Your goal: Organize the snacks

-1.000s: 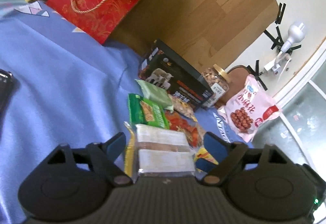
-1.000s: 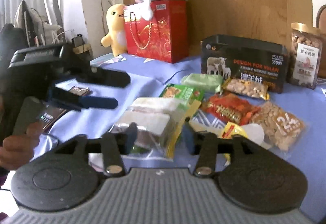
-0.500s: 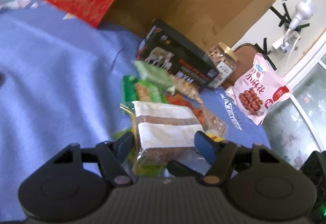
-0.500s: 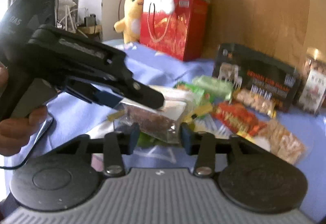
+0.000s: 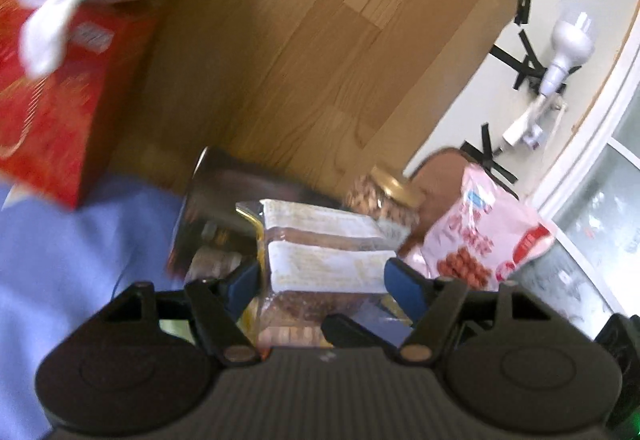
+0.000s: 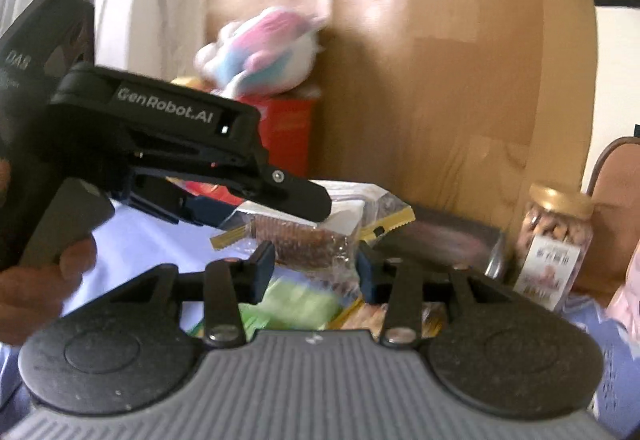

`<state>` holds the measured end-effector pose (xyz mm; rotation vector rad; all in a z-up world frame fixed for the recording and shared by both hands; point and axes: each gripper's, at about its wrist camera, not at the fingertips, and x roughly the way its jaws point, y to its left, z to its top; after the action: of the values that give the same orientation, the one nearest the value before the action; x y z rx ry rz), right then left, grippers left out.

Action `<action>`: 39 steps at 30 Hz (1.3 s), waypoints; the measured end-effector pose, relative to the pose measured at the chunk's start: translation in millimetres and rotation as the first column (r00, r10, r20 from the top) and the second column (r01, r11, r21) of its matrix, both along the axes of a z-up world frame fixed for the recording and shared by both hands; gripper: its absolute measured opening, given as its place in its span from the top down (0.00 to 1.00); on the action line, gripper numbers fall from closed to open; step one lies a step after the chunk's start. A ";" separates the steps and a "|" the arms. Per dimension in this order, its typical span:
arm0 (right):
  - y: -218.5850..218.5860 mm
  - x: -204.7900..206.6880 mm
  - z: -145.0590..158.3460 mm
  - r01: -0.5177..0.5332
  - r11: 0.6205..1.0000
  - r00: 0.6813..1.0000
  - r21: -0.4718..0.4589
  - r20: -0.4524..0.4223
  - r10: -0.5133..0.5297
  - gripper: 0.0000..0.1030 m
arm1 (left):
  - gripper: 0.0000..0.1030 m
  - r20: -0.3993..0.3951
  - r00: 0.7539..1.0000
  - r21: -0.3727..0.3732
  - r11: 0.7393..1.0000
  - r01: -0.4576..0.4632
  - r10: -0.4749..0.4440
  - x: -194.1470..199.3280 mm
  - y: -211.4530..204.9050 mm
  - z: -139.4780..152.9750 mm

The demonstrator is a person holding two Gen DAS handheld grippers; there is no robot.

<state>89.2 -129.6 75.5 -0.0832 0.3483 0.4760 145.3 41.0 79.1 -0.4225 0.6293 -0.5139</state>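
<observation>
Lifting off the blue cloth (image 5: 72,252), the wrapped cake pack (image 5: 324,252) now sits in the air, where a second ago it lay among the other snacks; the pick-up seems done, and carrying it to its place comes next. The left gripper (image 5: 320,278) clamps the pack between its blue pads (image 5: 402,280), open only as wide as the pack. The right gripper (image 6: 316,272) is partly open around the pack's near end (image 6: 308,240); whether it touches the wrapper I cannot tell. Behind stand the nut jar (image 6: 554,236) and the pink bag (image 5: 484,236).
</observation>
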 end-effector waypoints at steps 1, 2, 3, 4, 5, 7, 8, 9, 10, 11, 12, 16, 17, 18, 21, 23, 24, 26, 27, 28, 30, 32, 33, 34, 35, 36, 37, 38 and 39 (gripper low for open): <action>-3.6 14.5 2.3 0.011 1.000 1.000 0.009 -0.013 -0.011 0.55 | 0.32 -0.001 1.000 0.005 1.000 0.003 -0.003 13.0 -5.0 1.6; -7.5 27.0 3.2 0.022 1.000 0.999 0.017 -0.026 -0.021 0.55 | 0.32 -0.005 1.000 0.008 1.000 0.006 -0.006 23.9 -9.7 1.4; -11.5 40.3 3.2 0.034 0.999 0.999 0.026 -0.043 -0.033 0.55 | 0.32 -0.013 1.000 0.009 1.000 0.010 -0.010 35.7 -13.8 -0.1; -14.1 50.7 2.1 0.044 0.999 0.997 0.032 -0.059 -0.042 0.55 | 0.32 -0.024 1.000 0.009 1.000 0.011 -0.011 48.3 -17.6 -3.8; -16.7 62.3 -0.4 0.053 0.998 0.996 0.037 -0.079 -0.050 0.55 | 0.32 -0.035 0.999 0.010 1.000 0.012 -0.012 58.8 -20.7 -7.4; -18.9 77.0 -7.9 0.073 0.997 0.991 0.041 -0.112 -0.068 0.55 | 0.32 -0.057 0.998 0.014 1.000 0.011 -0.011 77.0 -26.7 -16.4; -20.1 85.5 -12.4 0.081 0.996 0.989 0.041 -0.130 -0.075 0.55 | 0.32 -0.066 0.998 0.017 1.000 0.009 -0.008 84.5 -28.9 -21.0; -20.0 89.3 -17.1 0.087 0.995 0.986 0.038 -0.144 -0.081 0.55 | 0.32 -0.077 0.997 0.021 1.000 0.005 -0.003 91.7 -31.5 -26.2; -19.9 95.5 -21.6 0.090 0.995 0.984 0.033 -0.157 -0.084 0.55 | 0.32 -0.084 0.996 0.025 1.000 0.001 0.001 97.0 -32.9 -30.2; -19.6 99.9 -25.0 0.092 0.995 0.982 0.029 -0.170 -0.086 0.54 | 0.31 -0.092 0.996 0.030 1.000 -0.003 0.005 102.1 -34.3 -34.3; -19.0 103.1 -28.2 0.095 0.995 0.979 0.027 -0.183 -0.089 0.54 | 0.31 -0.097 0.995 0.035 0.999 -0.007 0.010 106.5 -35.6 -38.2; -21.7 109.9 -36.0 0.149 0.988 0.967 0.039 -0.216 -0.138 0.41 | 0.24 -0.085 0.995 0.062 0.997 -0.044 0.049 113.5 -38.8 -44.5; -24.6 110.4 -36.0 0.163 0.985 0.966 0.049 -0.213 -0.149 0.40 | 0.23 -0.086 0.995 0.050 0.998 -0.042 0.046 114.1 -36.5 -44.0; -27.9 107.3 -34.9 0.169 0.984 0.966 0.060 -0.210 -0.153 0.40 | 0.23 -0.088 0.995 0.029 0.999 -0.042 0.044 111.5 -33.6 -42.5; -43.5 84.0 -27.8 0.188 0.976 0.969 0.111 -0.183 -0.166 0.40 | 0.23 -0.061 0.997 -0.018 0.998 -0.053 0.051 93.8 -18.4 -33.7; -58.8 60.2 -24.7 0.191 0.967 0.973 0.171 -0.164 -0.163 0.40 | 0.20 -0.040 0.997 -0.065 0.996 -0.064 0.061 74.8 -5.6 -28.3; -66.7 48.4 -25.9 0.186 0.960 0.973 0.207 -0.172 -0.152 0.41 | 0.19 -0.037 0.997 -0.086 0.994 -0.072 0.069 63.6 0.4 -28.3; -78.0 32.4 -35.4 0.178 0.949 0.967 0.261 -0.224 -0.119 0.41 | 0.19 -0.044 0.996 -0.101 0.991 -0.087 0.083 41.9 8.7 -33.3; -82.7 28.7 -42.5 0.180 0.944 0.960 0.276 -0.260 -0.106 0.42 | 0.19 -0.049 0.995 -0.101 0.991 -0.089 0.084 31.9 10.2 -38.2; -85.4 27.2 -50.7 0.189 0.941 0.948 0.282 -0.303 -0.099 0.45 | 0.19 -0.058 0.995 -0.096 0.991 -0.089 0.083 22.3 11.2 -44.8; -88.8 31.6 -69.4 0.223 0.934 0.913 0.279 -0.396 -0.100 0.51 | 0.19 -0.080 0.993 -0.085 0.992 -0.091 0.084 7.4 11.4 -58.9; -95.1 40.3 -85.4 0.273 0.911 0.873 0.309 -0.478 -0.099 0.51 | 0.19 -0.098 0.993 -0.082 0.993 -0.082 0.074 -2.8 10.4 -72.1; -95.5 42.3 -88.3 0.291 0.895 0.856 0.337 -0.509 -0.087 0.51 | 0.19 -0.102 0.993 -0.078 0.994 -0.074 0.066 -5.6 12.9 -77.6; -97.3 46.7 -93.7 0.307 0.879 0.840 0.365 -0.537 -0.070 0.51 | 0.19 -0.107 0.992 -0.068 0.995 -0.075 0.067 -5.6 10.4 -82.4; -98.2 50.2 -98.4 0.321 0.866 0.826 0.383 -0.560 -0.059 0.51 | 0.19 -0.110 0.991 -0.054 0.995 -0.082 0.075 -4.9 8.5 -86.5; -97.4 51.6 -101.9 0.331 0.855 0.821 0.399 -0.569 -0.052 0.52 | 0.19 -0.111 0.990 -0.045 0.995 -0.086 0.081 -4.0 7.7 -89.8; -95.1 51.3 -101.9 0.331 0.853 0.822 0.404 -0.568 -0.050 0.58 | 0.21 -0.110 0.990 -0.041 0.995 -0.088 0.083 -3.8 8.4 -92.5; -91.3 50.8 -102.2 0.329 0.858 0.820 0.395 -0.570 -0.052 0.68 | 0.21 -0.098 0.991 -0.036 0.995 -0.090 0.086 -3.8 8.3 -95.2; -87.4 51.1 -102.3 0.331 0.863 0.821 0.381 -0.568 -0.063 0.73 | 0.21 -0.082 0.993 -0.028 0.996 -0.089 0.086 -5.0 7.9 -97.5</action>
<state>140.3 -217.0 -26.7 0.5738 0.7831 0.3495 140.3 49.0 -18.4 -0.5008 0.6780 -0.4254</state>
